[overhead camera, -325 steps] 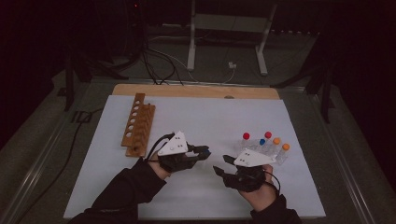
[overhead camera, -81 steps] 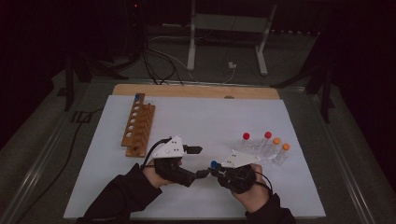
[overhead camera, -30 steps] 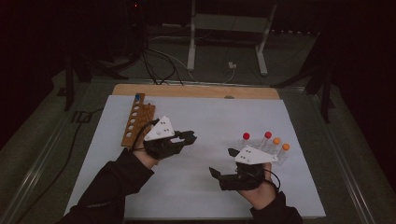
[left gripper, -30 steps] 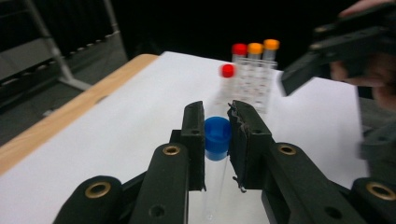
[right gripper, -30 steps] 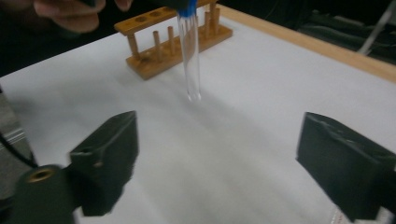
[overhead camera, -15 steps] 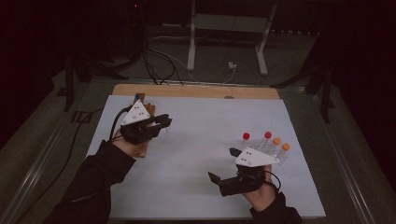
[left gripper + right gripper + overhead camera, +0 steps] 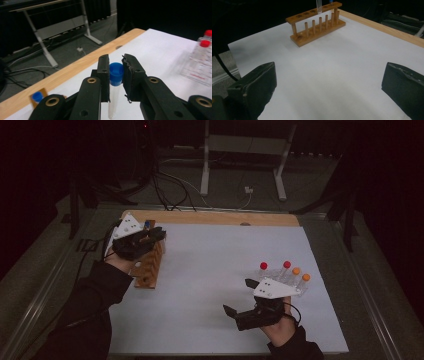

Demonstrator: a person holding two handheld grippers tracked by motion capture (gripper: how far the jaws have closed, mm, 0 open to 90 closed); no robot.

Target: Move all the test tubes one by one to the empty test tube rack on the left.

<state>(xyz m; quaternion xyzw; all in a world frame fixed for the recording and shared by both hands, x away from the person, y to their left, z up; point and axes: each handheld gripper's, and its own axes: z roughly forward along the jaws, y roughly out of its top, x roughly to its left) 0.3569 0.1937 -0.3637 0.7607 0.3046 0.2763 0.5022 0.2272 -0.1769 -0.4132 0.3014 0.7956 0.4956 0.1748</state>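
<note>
blue-capped tube (image 7: 116,75) pinched in left gripper (image 7: 115,75) jaws above wooden rack (image 7: 149,265); right gripper (image 7: 239,296) jaws gape empty near capped tubes (image 7: 283,272).

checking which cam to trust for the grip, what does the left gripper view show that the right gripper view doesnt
Left gripper view: the left gripper shut on a blue-capped tube, red-capped tubes at the right edge, and a blue cap already in the rack.

Right gripper view: the right gripper with jaws wide open over bare mat, and the whole wooden rack with a tube's clear bottom hanging above its holes.

Both: the white mat and the table's wooden edge.
</note>
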